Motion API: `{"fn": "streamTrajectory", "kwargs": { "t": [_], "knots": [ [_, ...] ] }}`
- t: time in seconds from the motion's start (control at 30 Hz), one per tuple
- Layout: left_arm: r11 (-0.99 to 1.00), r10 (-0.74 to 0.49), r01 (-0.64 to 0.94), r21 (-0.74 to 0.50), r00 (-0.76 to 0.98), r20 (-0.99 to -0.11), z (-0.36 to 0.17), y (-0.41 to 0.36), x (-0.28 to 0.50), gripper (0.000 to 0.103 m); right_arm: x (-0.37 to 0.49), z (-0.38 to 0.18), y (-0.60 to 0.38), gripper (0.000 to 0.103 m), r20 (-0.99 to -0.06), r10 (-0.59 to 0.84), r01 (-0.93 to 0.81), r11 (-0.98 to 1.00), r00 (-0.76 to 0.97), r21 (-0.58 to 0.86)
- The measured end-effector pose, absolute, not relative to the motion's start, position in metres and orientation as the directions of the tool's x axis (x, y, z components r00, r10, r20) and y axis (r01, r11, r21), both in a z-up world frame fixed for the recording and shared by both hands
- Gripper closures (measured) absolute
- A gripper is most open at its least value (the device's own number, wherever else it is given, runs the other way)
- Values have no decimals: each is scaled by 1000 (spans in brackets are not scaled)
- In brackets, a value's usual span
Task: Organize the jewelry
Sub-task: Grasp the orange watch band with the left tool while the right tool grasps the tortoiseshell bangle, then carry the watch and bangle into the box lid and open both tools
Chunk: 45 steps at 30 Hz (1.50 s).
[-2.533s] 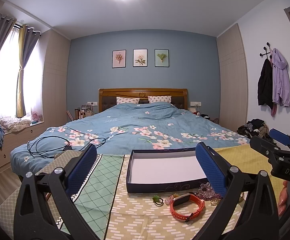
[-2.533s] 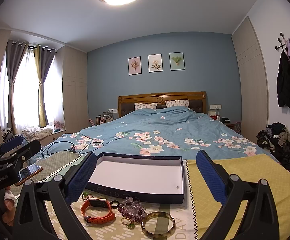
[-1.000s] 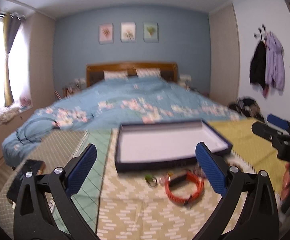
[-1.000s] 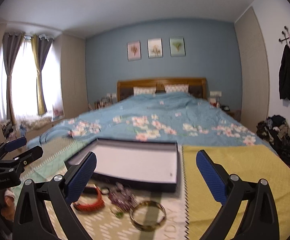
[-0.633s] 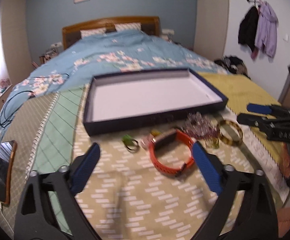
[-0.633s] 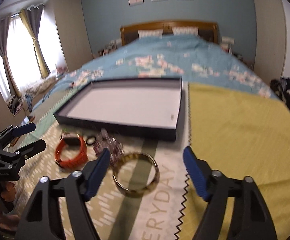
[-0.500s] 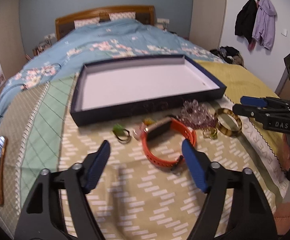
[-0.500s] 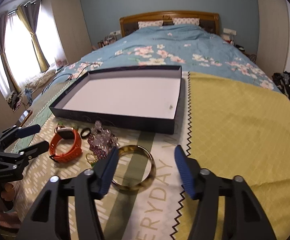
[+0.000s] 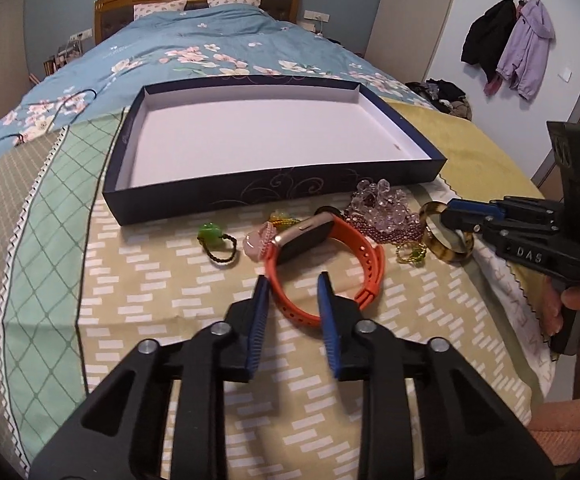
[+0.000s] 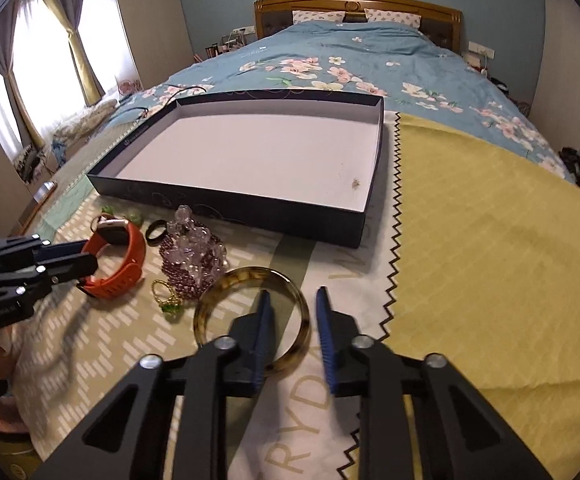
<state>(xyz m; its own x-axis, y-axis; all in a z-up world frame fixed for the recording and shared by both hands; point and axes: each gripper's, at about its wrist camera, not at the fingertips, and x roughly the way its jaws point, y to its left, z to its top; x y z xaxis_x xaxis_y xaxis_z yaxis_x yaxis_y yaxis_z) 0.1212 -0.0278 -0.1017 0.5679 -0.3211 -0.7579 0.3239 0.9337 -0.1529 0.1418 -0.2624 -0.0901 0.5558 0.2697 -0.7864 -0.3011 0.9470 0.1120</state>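
Orange watch strap (image 9: 363, 258) between left fingers (image 9: 260, 300); tortoiseshell bangle (image 10: 303, 322) between right fingers (image 10: 264, 312).

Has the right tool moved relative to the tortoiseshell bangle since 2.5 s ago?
Yes. The right tool came down toward the cloth and narrowed; its fingers now straddle the tortoiseshell bangle rim, before the box.

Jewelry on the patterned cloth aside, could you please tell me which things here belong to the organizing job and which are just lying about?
Belong to the job:
orange watch
tortoiseshell bangle
purple bead cluster
black ring
green hair tie
dark blue tray

Just lying about:
floral duvet
hanging coats
black cable
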Motion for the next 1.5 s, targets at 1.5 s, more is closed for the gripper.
{"fn": "streamTrajectory", "kwargs": {
  "t": [1.5],
  "knots": [
    [935, -351, 220, -280, 700, -622, -5, 4, 258, 97, 289, -40, -237, 97, -686, 360, -302, 930, 633, 209]
  ]
}}
